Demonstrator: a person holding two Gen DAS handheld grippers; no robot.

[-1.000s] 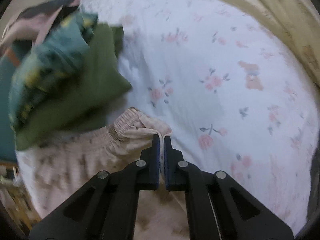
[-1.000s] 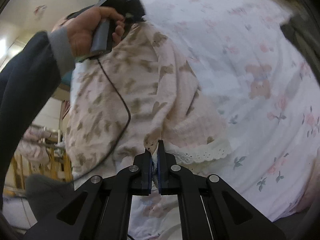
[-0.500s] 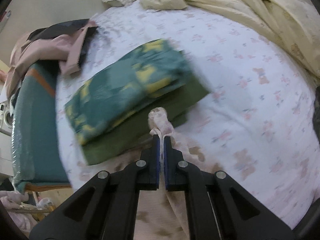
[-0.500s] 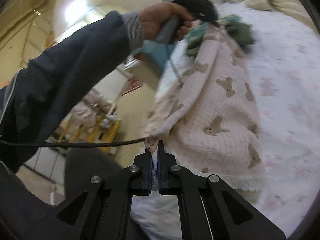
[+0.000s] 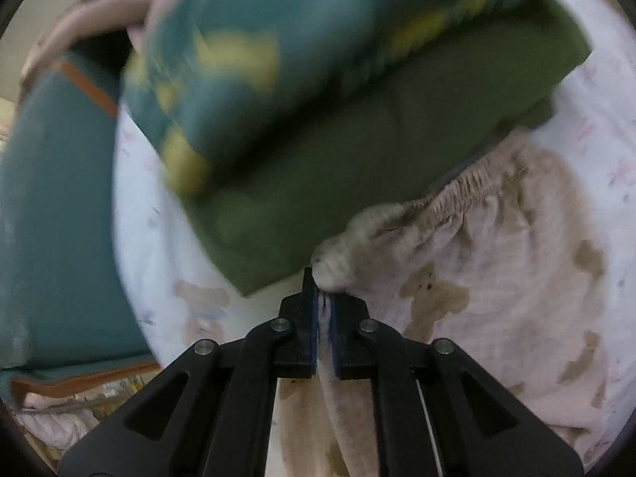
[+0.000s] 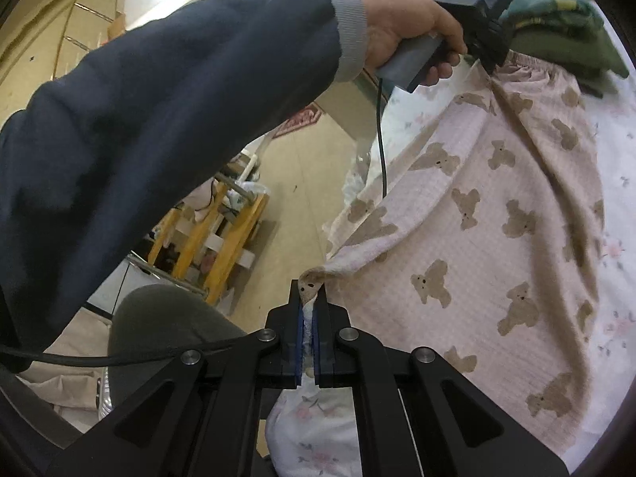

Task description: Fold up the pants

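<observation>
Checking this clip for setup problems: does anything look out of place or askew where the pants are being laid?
One thing: the pants' waistband sits tight against the folded green stack, apparently tucked under its edge, and fabric bunches by the left gripper. The right gripper pinches the hem end. No damage or spills.

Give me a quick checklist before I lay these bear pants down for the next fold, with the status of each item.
1. Left gripper clamped on the pink bear pants at the waistband: ok.
2. Right gripper clamped on the lace hem end: ok.
3. Waistband clear of the folded green clothes stack: not ok, it lies right against it.
4. Fabric between the grippers smooth: not ok, diagonal creases run across it.
5. Pants fully over the floral bedsheet: not ok, the near edge hangs past the bed's side.
6. Legs aligned: cannot tell.
</observation>
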